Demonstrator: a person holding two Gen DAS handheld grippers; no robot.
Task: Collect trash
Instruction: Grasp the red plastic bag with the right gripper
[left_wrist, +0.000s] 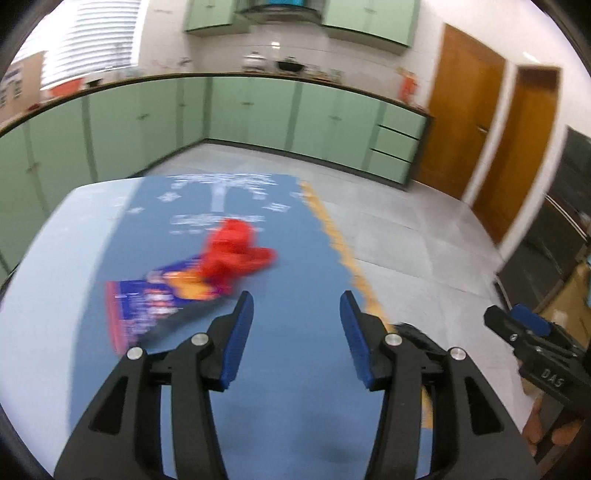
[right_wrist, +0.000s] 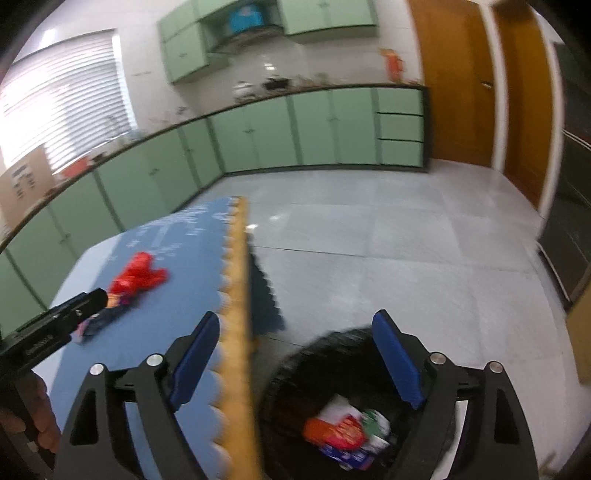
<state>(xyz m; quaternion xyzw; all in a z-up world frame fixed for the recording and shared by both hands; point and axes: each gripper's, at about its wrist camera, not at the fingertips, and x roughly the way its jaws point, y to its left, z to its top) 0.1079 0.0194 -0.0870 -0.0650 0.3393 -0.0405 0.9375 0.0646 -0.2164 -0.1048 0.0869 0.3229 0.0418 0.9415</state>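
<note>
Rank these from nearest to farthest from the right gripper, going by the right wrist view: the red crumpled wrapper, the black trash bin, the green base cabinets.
From the right gripper:
1. Black trash bin, directly below the open jaws, on the floor beside the mat.
2. Red crumpled wrapper, left on the blue mat.
3. Green base cabinets, along the far wall.
</note>
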